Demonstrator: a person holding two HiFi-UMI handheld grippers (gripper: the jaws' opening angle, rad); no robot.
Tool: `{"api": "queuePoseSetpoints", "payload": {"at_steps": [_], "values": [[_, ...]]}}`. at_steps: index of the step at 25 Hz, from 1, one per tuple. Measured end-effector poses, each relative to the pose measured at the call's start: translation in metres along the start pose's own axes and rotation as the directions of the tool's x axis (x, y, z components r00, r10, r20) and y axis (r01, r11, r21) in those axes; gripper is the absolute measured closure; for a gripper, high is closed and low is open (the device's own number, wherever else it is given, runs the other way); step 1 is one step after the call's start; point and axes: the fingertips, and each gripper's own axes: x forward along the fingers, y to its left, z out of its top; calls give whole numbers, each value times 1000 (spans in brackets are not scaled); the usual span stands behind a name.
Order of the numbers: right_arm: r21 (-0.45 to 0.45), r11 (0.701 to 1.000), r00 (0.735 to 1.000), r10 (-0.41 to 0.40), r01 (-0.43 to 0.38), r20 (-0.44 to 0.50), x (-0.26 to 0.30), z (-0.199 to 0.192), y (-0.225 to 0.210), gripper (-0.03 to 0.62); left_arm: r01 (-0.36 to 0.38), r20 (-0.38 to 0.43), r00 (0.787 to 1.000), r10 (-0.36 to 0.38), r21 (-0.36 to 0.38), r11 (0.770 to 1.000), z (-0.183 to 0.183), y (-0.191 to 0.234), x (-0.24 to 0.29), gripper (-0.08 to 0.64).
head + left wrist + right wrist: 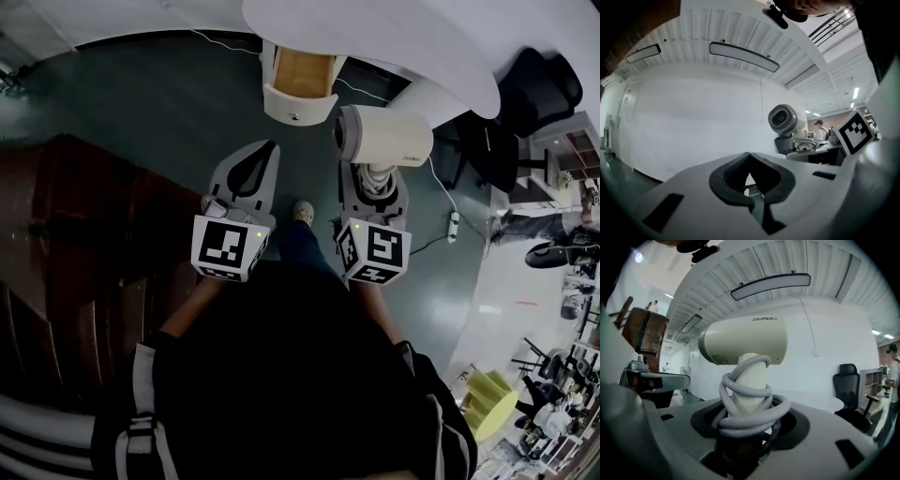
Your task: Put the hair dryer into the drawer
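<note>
A cream hair dryer [386,137] stands upright in my right gripper [374,184]. Its jaws are shut on the handle, which has a grey cord [749,401] coiled round it. In the right gripper view the hair dryer's [745,340] barrel lies crosswise above the right gripper [746,430]. Ahead of both grippers, a white drawer [298,86] with a wooden inside stands pulled open under the table. My left gripper [271,147] is beside the right one, shut with nothing in it. From the left gripper [749,156] view, the hair dryer [784,119] shows to the right.
A white round table [375,37] curves over the drawer. Dark wooden furniture [84,216] fills the left side. A black office chair [539,89] stands at the right and a power strip [453,225] lies on the dark floor. My shoe [302,212] shows between the grippers.
</note>
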Motion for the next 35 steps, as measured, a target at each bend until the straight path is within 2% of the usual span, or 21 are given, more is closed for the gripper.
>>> {"api": "queuePoseSetpoints", "payload": {"at_steps": [10,17,22,29,32,35], "values": [[-18,994,994,111,-111,-18,130,32,-47,333,-89,-6,996,89,-12,996,22,46,111,552],[-50,981,982,187,-188,-23,197,34,-70,333,-172,-25,985,172,-39,984,14,72,169,552],[-50,974,975,222,-223,-26,227,33,-63,334,-184,5,983,184,-16,983,16,91,187,552],[-20,973,972,230,-231,-54,264,26,-66,334,-195,-66,979,193,-19,981,9,113,213,552],[-23,973,971,228,-230,-66,276,23,-53,334,-176,-52,983,176,-3,984,8,131,219,552],[-30,976,973,214,-217,-85,311,19,-68,334,-155,-71,986,154,-14,988,0,146,260,552]]}}
